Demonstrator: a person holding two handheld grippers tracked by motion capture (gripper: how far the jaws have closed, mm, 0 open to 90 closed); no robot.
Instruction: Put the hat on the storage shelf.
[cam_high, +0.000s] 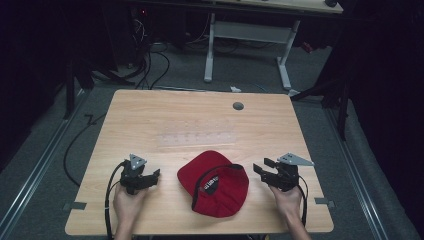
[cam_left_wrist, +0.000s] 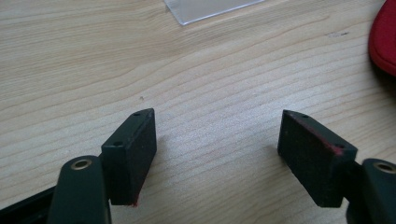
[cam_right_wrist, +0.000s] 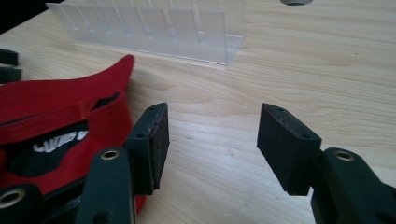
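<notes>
Nearest us, we count two grippers, one cap, one clear rack. Our left gripper (cam_high: 152, 176) sits with jaws wide apart, nothing between them. One red cap (cam_high: 216, 183) lies between both grippers on the table (cam_high: 150, 120), upside down, black lining showing. Our right gripper (cam_high: 260, 167) gapes empty just beside it; the clear rack (cam_high: 197, 137) lies beyond.

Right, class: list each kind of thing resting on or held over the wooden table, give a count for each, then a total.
Red cap: 1
Clear plastic rack: 1
Hand-held grippers: 2, left gripper and right gripper, both with open jaws
Total: 4
</notes>
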